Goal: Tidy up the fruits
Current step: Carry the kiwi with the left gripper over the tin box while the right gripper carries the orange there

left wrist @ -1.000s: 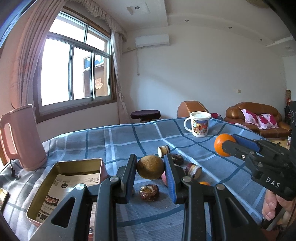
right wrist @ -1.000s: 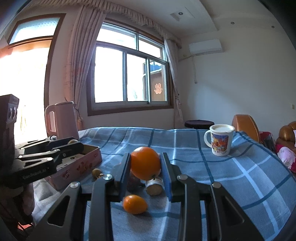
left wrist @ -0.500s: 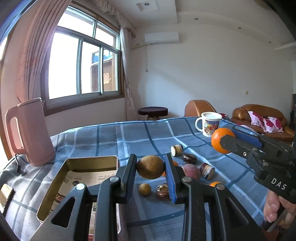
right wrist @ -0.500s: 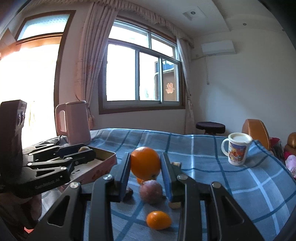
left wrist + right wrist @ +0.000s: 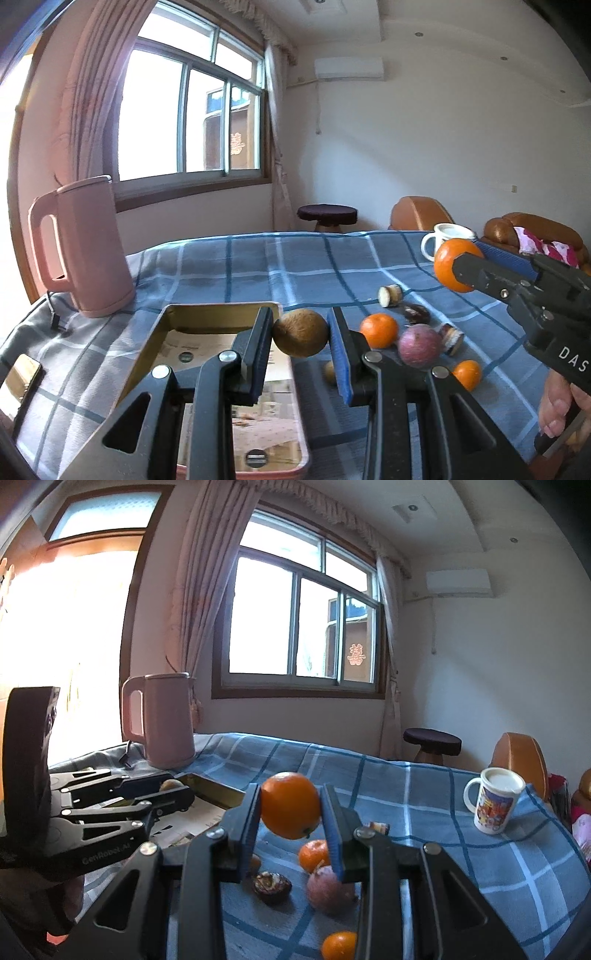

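Both tongs had swung toward the open gold metal tin, bringing it closer. Left tongs clenched a round brown fruit and right tongs a large orange, seemingly carried there for sorting.

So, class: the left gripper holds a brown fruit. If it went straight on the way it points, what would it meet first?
Probably the blue checked tablecloth beyond the tin box: the left gripper points slightly down, and no object shows directly ahead. Depth is unclear.
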A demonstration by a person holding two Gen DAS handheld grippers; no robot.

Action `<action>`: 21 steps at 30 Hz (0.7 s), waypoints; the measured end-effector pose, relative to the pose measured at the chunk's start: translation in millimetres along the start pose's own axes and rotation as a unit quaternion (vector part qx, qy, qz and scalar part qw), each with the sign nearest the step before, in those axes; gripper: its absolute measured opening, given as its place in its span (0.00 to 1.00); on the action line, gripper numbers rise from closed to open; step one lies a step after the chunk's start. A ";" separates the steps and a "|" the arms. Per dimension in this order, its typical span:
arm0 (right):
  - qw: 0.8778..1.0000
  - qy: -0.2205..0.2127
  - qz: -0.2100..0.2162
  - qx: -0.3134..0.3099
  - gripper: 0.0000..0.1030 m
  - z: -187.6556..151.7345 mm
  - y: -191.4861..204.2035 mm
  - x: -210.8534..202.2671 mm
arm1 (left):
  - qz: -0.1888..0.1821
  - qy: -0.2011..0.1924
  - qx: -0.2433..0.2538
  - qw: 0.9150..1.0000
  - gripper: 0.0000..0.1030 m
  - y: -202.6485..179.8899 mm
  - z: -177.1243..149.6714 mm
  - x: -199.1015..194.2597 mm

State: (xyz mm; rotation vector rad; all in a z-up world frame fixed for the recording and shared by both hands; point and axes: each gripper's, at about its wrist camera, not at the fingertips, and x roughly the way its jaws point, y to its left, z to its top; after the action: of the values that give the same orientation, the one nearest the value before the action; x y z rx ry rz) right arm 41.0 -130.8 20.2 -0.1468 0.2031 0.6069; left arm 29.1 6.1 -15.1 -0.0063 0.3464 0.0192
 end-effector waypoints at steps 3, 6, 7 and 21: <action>1.000 0.006 0.004 -0.011 0.34 4.5 8.3 8.9 | 0.010 0.005 -0.008 1.000 0.31 11.1 0.4 1.6; 1.000 0.008 0.009 -0.020 0.34 8.7 15.5 16.9 | 0.019 0.010 -0.012 1.000 0.31 21.1 0.3 3.8; 1.000 0.009 0.010 -0.023 0.34 10.3 18.5 19.0 | 0.023 0.013 -0.015 1.000 0.31 25.6 0.2 4.5; 0.997 0.026 0.039 -0.061 0.34 19.9 55.2 53.8 | 0.049 0.038 -0.030 0.998 0.31 62.3 -2.0 12.4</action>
State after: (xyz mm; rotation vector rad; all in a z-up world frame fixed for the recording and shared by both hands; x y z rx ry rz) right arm 55.1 -52.5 22.8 -0.2741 0.2228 0.6949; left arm 38.8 68.6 -21.4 -0.0497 0.4222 0.1274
